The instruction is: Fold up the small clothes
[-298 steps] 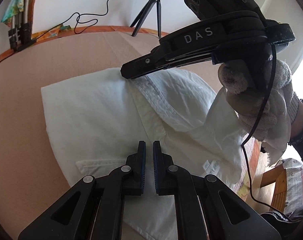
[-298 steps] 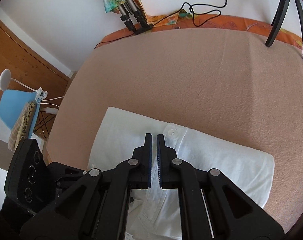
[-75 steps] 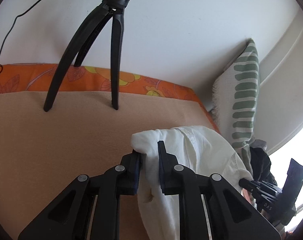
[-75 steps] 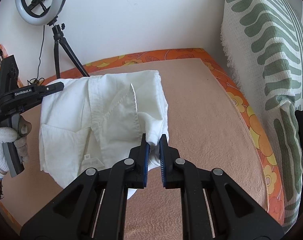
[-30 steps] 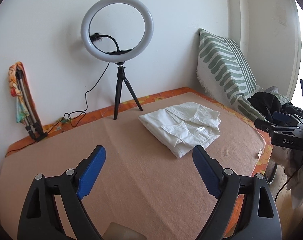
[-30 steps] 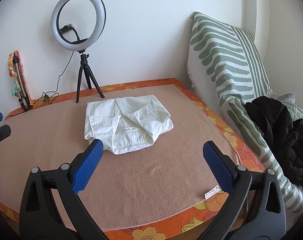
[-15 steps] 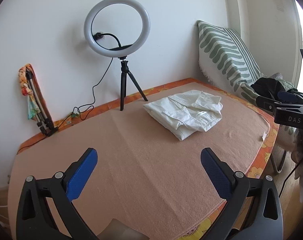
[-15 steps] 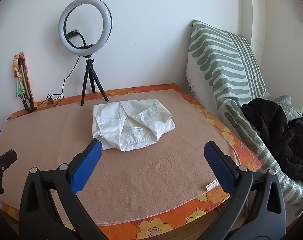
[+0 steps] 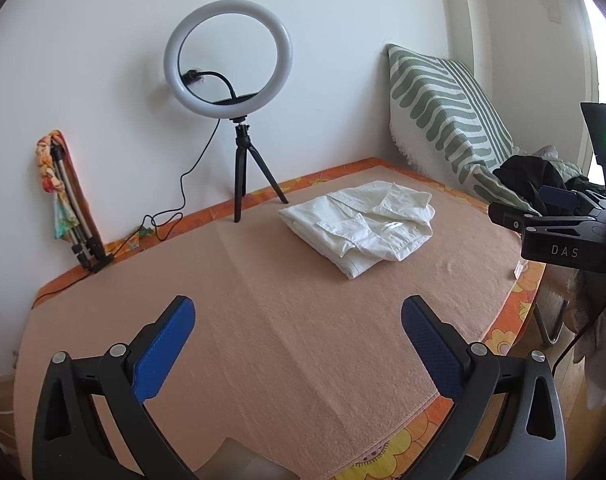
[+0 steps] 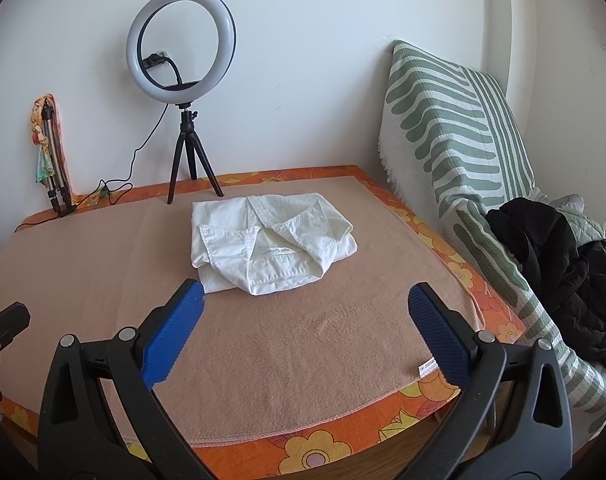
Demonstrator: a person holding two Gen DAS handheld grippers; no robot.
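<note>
A small white shirt [image 9: 363, 228] lies folded in a compact bundle on the tan blanket [image 9: 271, 320], toward the far right of the table; it also shows in the right wrist view [image 10: 269, 242]. My left gripper [image 9: 297, 312] is wide open and empty, held back over the near edge, well short of the shirt. My right gripper [image 10: 305, 298] is wide open and empty, just in front of the shirt. The right gripper's body [image 9: 559, 236] shows at the right edge of the left wrist view.
A ring light on a black tripod [image 9: 239, 176] stands behind the shirt, cable trailing left. A folded tripod [image 9: 75, 220] leans at the back left. A green-striped cushion [image 10: 455, 152] and dark clothes [image 10: 563, 268] lie to the right. The orange floral table edge [image 10: 303, 444] is close below.
Both grippers let go of the shirt, opened wide and drew back to the near edge. The shirt now lies folded on the blanket. Over the last half second both views shifted only slightly.
</note>
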